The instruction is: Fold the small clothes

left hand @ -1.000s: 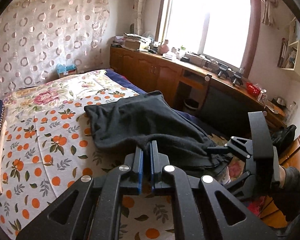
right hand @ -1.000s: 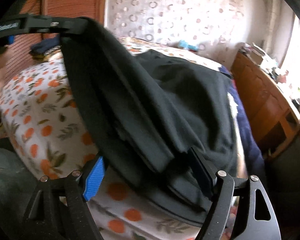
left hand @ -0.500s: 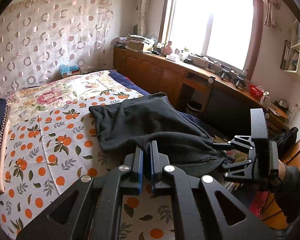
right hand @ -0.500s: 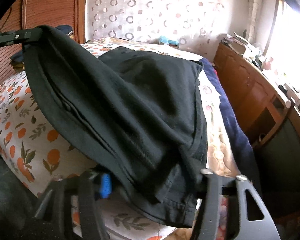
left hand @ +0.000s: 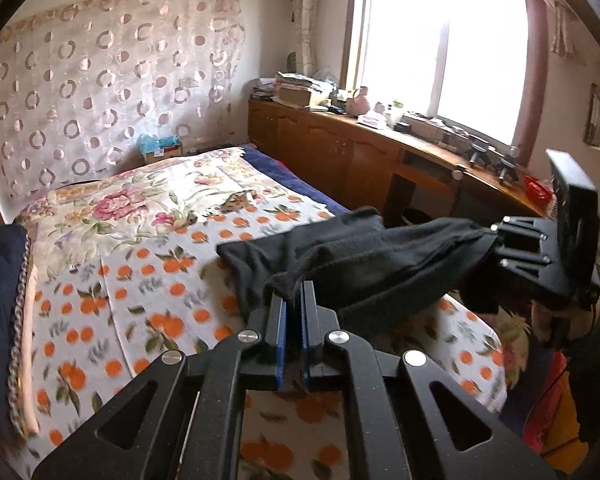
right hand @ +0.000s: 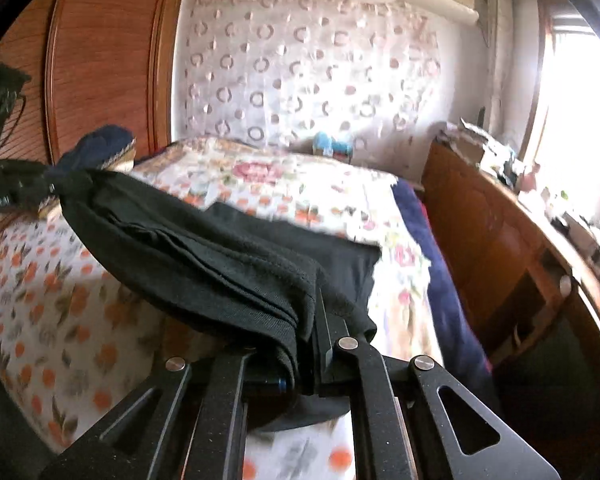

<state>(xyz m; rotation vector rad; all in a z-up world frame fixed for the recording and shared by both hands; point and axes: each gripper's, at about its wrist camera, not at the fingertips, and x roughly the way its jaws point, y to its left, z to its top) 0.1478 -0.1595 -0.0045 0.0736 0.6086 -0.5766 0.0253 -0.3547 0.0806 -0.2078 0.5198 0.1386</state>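
Right gripper (right hand: 304,320) has just been closing: a second ago its fingers stood wide apart with the black garment (left hand: 372,264) draped between them, now they're clamped on a bunched edge of it. Left gripper (left hand: 293,300) unchanged, fingers together, pinching the opposite edge. The near edge has come up off the bed (left hand: 148,280) since a second ago and now spans taut between the two sets of fingertips; beyond the fingers the far part still drags on the orange-print sheet (left hand: 100,320). My read: both ends secured, so the lift-and-spread is under way; next is probably carrying the held edge over for a fold or laying it flat, can't say which. Risk: the right grip looks like several layers bunched, so a layer may slip out. Surface is soft bedding, the orange print nearest the fingers, a floral quilt (left hand: 140,200) further out, dark blue fabric at the left edge. Room: circle-pattern curtain (left hand: 100,92) past the bed, bright window (left hand: 444,60) ahead-right of the left fingers, long wooden worktop (left hand: 380,136) under it cluttered with small items, wooden wardrobe panel (right hand: 104,60) in the right view.
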